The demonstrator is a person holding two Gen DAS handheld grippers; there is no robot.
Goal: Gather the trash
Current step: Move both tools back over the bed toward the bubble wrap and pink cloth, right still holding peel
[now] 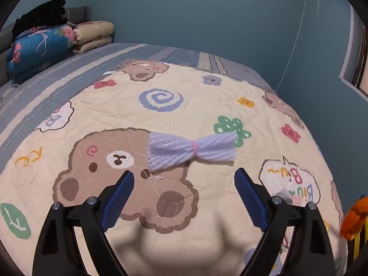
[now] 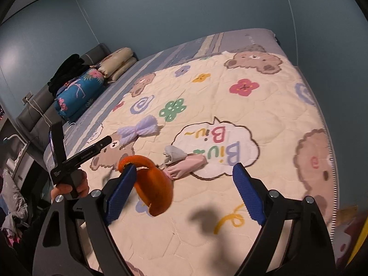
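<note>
Over the quilt (image 1: pixel 207 87), left gripper (image 1: pixel 184 177) gaping, empty — center on the foam net's (image 1: pixel 192 149) pinched middle before squeezing.

My left gripper (image 1: pixel 184 179) has two glossy black arms that fork outward, each tipped with a blue, finely ribbed pad. Silver round screws sit at the joints, two on each side. My right gripper (image 2: pixel 184 174) is built the same: black arms, blue textured pads, silver screws. From the right wrist view I see the left gripper's black body from outside, a flat bar with small white lettering, too small to read, gripped by my hand (image 2: pixel 71 187).
</note>
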